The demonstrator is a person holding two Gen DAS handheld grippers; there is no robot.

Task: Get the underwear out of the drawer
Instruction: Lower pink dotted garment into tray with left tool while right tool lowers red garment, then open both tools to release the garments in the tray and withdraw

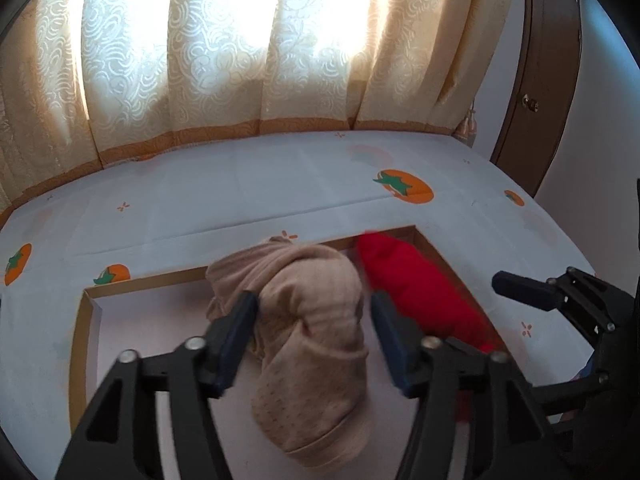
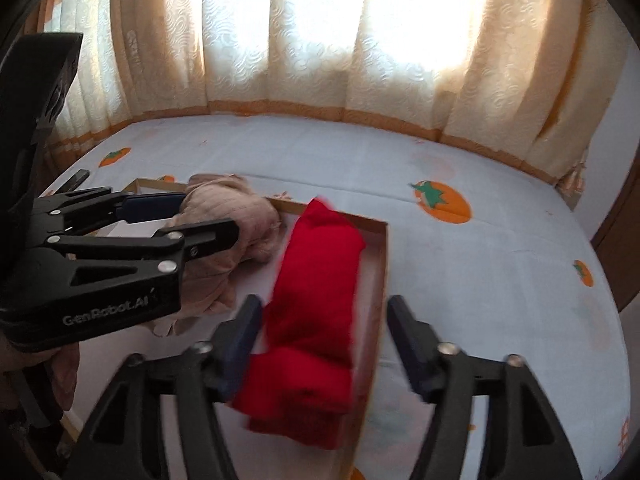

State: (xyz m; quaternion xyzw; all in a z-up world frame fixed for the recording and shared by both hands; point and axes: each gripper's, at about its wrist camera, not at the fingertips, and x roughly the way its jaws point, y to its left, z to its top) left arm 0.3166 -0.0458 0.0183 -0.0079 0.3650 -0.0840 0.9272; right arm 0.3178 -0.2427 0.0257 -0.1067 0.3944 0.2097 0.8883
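A bunched beige underwear [image 1: 308,380] stands between the jaws of my left gripper [image 1: 312,310], which is open, its pads level with the cloth's sides and not squeezing it. A folded red underwear [image 2: 320,264] lies between the jaws of my right gripper [image 2: 324,316], also open; the left pad is at the cloth and the right pad stands clear of it. Both garments are over the shallow brown-walled drawer [image 1: 86,340], the red one along its right wall [image 2: 382,264]. In the right wrist view the left gripper [image 2: 192,220] straddles the beige underwear [image 2: 236,216]. The red underwear [image 1: 420,288] is blurred.
The drawer sits in a flat surface covered by a pale sheet [image 1: 240,184] printed with orange fruit. Cream curtains [image 1: 224,60] hang along the far side. A dark wooden door [image 1: 552,80] with a knob stands at the right.
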